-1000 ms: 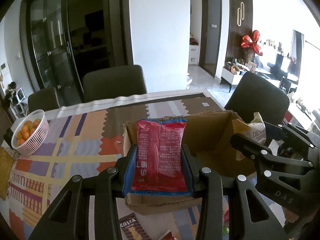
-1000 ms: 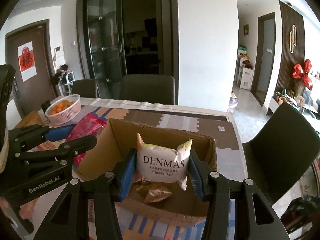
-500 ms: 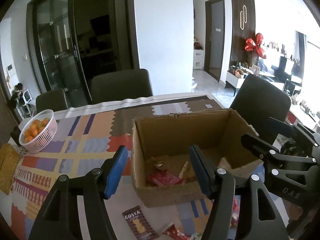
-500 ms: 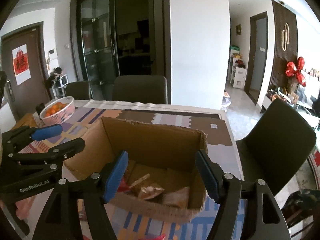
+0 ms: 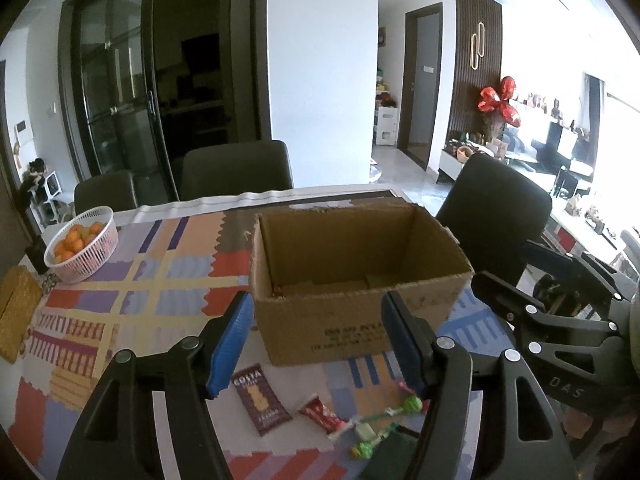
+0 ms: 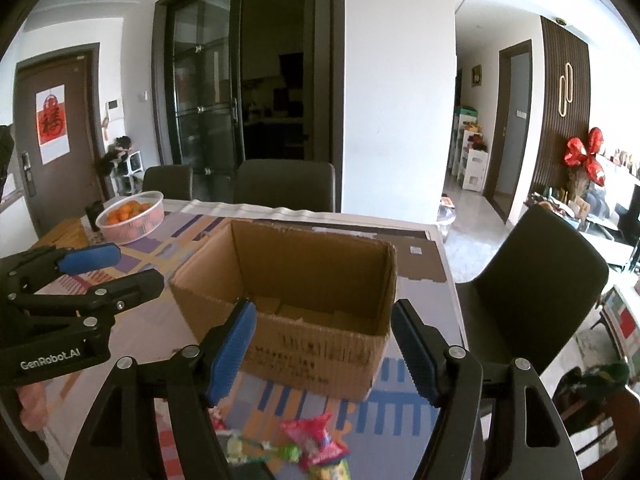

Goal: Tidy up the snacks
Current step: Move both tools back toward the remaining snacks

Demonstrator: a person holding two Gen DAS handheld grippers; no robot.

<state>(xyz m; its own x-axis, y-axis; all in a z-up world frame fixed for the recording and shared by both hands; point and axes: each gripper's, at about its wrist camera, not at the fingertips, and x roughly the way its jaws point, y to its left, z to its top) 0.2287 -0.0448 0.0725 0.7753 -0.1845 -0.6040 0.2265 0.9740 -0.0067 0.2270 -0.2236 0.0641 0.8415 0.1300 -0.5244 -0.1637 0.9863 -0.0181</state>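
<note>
With both grippers' fingers released and empty, cardboard box (image 5: 352,280) sits just beyond them; loose snacks (image 6: 316,444), somewhat blurred, lie below.

Brown box (image 5: 352,320) – patchwork pastel tablecloth (image 5: 132,280) – blue pads (image 5: 230,340)

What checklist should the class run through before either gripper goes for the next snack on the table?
1. Left gripper jaws apart, nothing between them, having just opened: ok.
2. Right gripper jaws apart and empty, also just opened: ok.
3. Cardboard box upright, top open: ok.
4. Room left inside the box: cannot tell, its floor is mostly hidden.
5. Loose snacks in front of the box: brown Costa packet, red wrapper, green sweets: ok.
6. Grippers apart from each other: ok.
</note>
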